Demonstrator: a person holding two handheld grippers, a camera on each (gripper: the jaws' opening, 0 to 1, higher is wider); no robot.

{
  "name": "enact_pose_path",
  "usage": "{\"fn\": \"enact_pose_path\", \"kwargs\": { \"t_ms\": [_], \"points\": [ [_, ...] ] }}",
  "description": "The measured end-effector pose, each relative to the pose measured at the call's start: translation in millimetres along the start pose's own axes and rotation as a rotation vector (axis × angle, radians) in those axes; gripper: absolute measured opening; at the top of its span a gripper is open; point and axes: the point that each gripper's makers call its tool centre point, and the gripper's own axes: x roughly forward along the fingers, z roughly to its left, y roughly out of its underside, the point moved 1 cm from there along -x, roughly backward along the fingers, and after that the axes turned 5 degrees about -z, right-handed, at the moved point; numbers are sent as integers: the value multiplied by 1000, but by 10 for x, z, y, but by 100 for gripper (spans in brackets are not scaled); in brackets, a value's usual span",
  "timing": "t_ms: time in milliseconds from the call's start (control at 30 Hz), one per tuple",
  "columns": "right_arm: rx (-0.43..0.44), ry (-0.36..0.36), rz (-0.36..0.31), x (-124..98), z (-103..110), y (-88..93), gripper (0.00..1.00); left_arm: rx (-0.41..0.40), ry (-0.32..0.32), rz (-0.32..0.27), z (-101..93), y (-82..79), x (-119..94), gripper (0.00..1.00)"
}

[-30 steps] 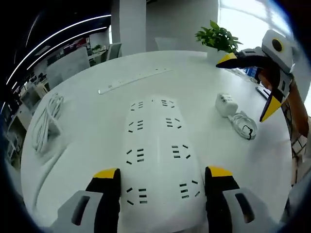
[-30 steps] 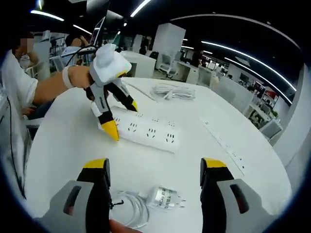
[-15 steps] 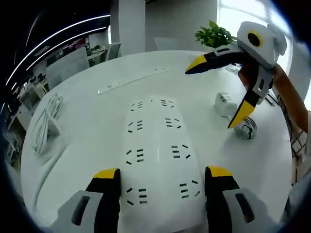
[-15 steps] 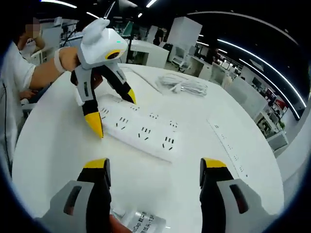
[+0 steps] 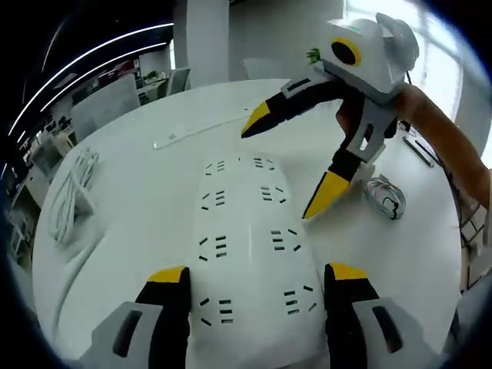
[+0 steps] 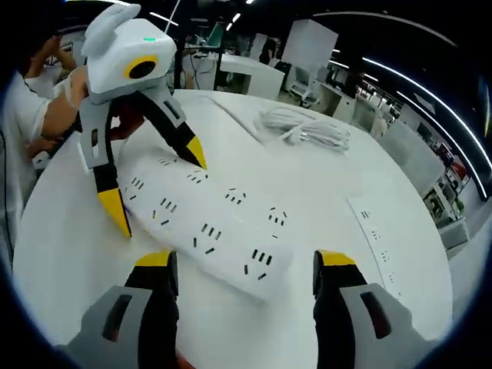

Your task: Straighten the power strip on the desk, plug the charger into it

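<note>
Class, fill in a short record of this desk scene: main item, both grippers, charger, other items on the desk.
Main item: white power strip, flat on the round white desk
Left gripper: open, jaws either side of the strip's near end
Right gripper: open, over the strip's far end
Charger: mostly hidden behind the right gripper, unplugged
Other items: coiled white cable, slim white strip
</note>
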Motion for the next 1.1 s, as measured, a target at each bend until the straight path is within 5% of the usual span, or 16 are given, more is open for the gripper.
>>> {"fn": "enact_pose_path", "kwargs": {
  "t_ms": [500, 1100],
  "points": [
    [1, -152, 46, 136, 48, 69, 68, 3, 7, -3, -5, -14, 9, 72],
    [54, -122, 71, 110, 46, 92, 65, 17, 23, -7, -24, -16, 3, 72]
  ]
}}
